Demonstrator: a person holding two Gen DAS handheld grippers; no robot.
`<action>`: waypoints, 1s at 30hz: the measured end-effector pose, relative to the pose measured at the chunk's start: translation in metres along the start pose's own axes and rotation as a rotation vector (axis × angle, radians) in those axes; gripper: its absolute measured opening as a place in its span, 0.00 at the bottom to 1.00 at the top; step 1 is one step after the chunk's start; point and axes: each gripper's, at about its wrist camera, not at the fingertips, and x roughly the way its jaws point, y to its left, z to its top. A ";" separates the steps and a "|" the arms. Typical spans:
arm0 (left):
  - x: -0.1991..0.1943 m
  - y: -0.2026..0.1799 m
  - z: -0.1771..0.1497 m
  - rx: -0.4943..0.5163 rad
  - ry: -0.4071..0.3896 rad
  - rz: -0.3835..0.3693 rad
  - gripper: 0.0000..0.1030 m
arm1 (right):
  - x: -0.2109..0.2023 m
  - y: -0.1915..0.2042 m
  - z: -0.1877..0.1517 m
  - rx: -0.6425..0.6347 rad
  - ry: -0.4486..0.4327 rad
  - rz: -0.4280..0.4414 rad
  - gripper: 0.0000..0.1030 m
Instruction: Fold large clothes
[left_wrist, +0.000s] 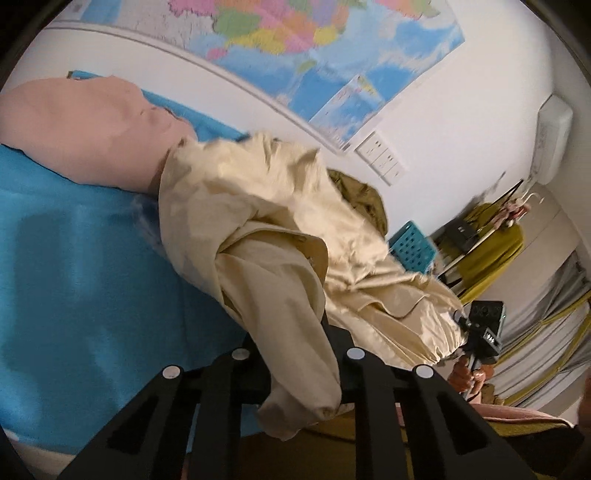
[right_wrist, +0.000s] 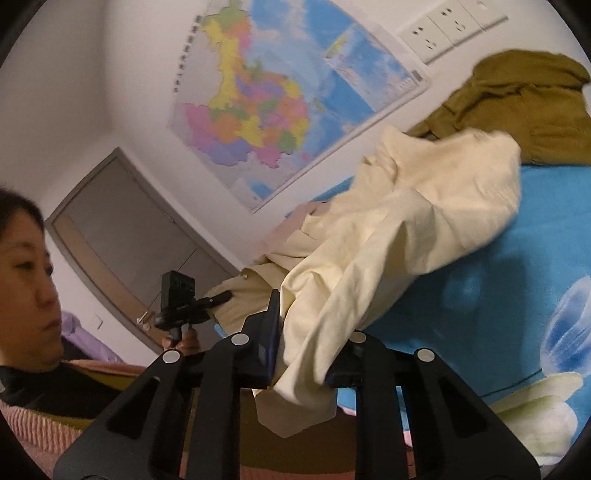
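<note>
A large cream garment (left_wrist: 258, 206) hangs bunched and lifted off the blue bed sheet (left_wrist: 74, 277). My left gripper (left_wrist: 295, 343) is shut on one edge of it, and cloth drapes over the jaws and hangs below them. In the right wrist view the same cream garment (right_wrist: 424, 214) rises from the sheet (right_wrist: 517, 277), with my right gripper (right_wrist: 306, 339) shut on another edge. Each gripper shows in the other's view: the right gripper (left_wrist: 480, 332) holds the garment's gathered end, and the left gripper (right_wrist: 181, 306) is at lower left.
A pink garment (left_wrist: 81, 129) lies at the far left of the bed and an olive garment (right_wrist: 517, 103) lies by the wall. A map (right_wrist: 277, 103) and sockets (right_wrist: 450, 26) are on the wall. A blue perforated basket (left_wrist: 410, 251) and a clothes rack (left_wrist: 495, 240) stand beyond. A person (right_wrist: 29, 295) is at the left.
</note>
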 end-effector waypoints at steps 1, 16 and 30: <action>0.000 -0.002 -0.002 0.009 0.003 0.013 0.15 | 0.000 -0.002 -0.002 0.003 0.012 -0.007 0.19; 0.049 0.027 -0.041 -0.024 0.232 0.082 0.36 | 0.025 -0.056 -0.077 0.203 0.198 -0.064 0.34; -0.009 0.001 0.002 -0.020 0.042 -0.028 0.15 | -0.017 0.006 -0.031 0.055 -0.028 0.038 0.17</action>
